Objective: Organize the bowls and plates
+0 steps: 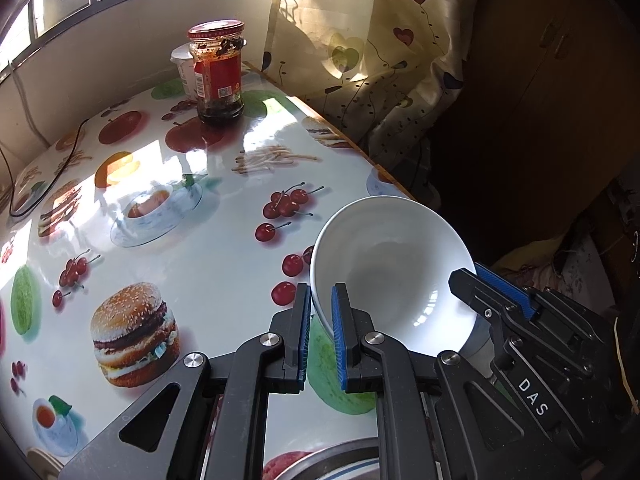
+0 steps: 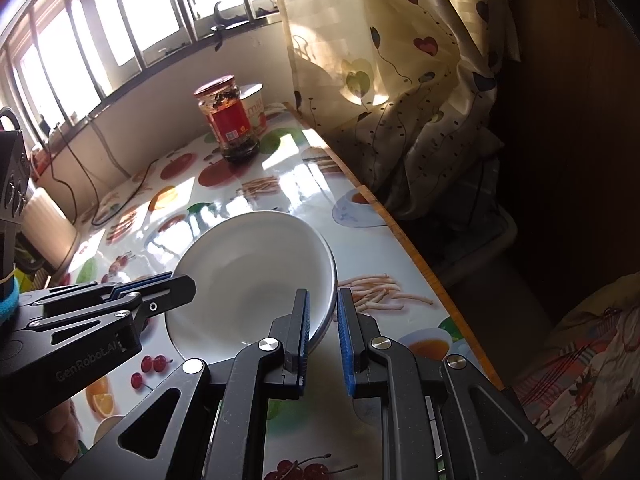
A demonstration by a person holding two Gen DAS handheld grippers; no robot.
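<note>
A white bowl (image 1: 392, 264) hangs tilted over the table's right side, held from both sides. My left gripper (image 1: 322, 330) is shut on the bowl's left rim, which passes between its blue pads. My right gripper (image 1: 476, 284) clamps the opposite rim. In the right wrist view the same bowl (image 2: 248, 276) fills the middle, with my right gripper (image 2: 323, 328) shut on its near right rim and my left gripper (image 2: 180, 284) pinching the left rim. The bowl is empty inside.
A red-lidded sauce jar (image 1: 218, 72) and a white cup (image 1: 182, 68) stand at the table's far end. A black cable (image 1: 48, 184) lies at the left. A metal dish rim (image 1: 332, 460) shows under my left gripper. The table's wooden edge (image 2: 404, 236) runs right, by a curtain (image 2: 400, 80).
</note>
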